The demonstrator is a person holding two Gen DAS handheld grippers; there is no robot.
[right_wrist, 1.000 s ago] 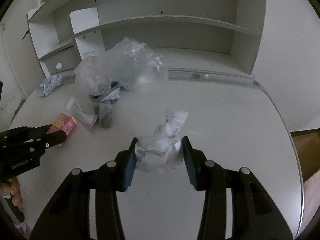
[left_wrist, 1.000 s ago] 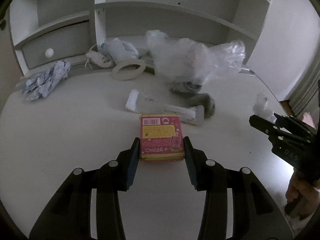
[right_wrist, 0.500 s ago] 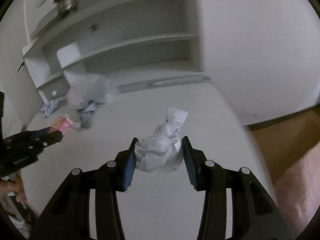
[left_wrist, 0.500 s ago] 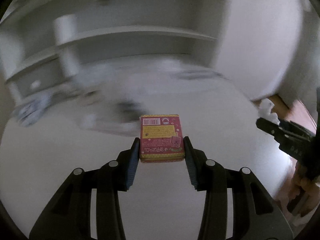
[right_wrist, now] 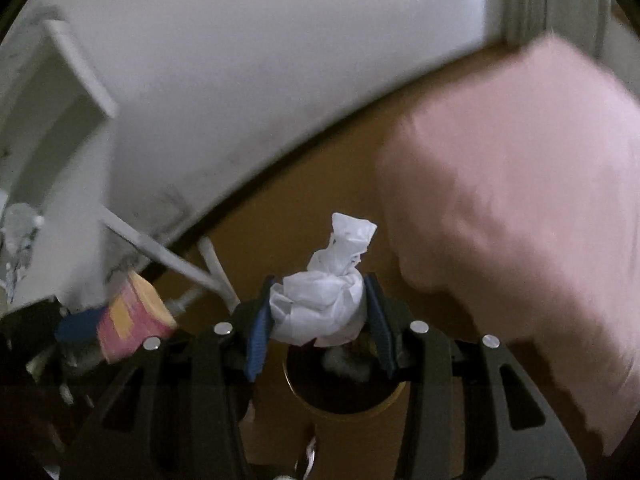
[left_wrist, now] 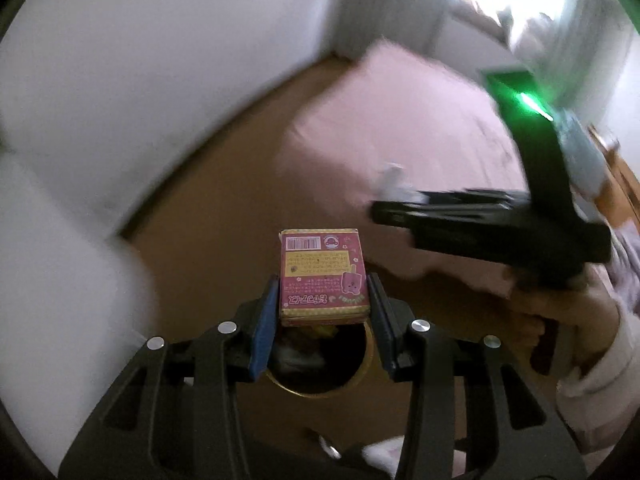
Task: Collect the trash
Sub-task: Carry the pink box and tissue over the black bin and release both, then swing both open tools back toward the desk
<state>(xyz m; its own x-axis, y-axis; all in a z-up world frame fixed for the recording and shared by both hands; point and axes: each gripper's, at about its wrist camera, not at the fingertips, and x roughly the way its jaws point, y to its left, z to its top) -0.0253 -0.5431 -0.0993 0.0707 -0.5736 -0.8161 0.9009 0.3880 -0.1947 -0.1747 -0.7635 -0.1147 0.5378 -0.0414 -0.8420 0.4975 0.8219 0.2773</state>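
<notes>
Fingers (left_wrist: 264, 320) of the left gripper (left_wrist: 322, 312) clamp the pink snack box (left_wrist: 322, 272) by its sides, long axis running straight out along them, barcode end farthest away. Right gripper (right_wrist: 318, 312) pinches the crumpled white paper (right_wrist: 320, 304), its twisted tail pointing forward. Directly below both loads sits the round bin (left_wrist: 320, 360), dark mouth up, on the wooden floor (left_wrist: 208, 264). Both look equally poised; my call, letting go comes next.
</notes>
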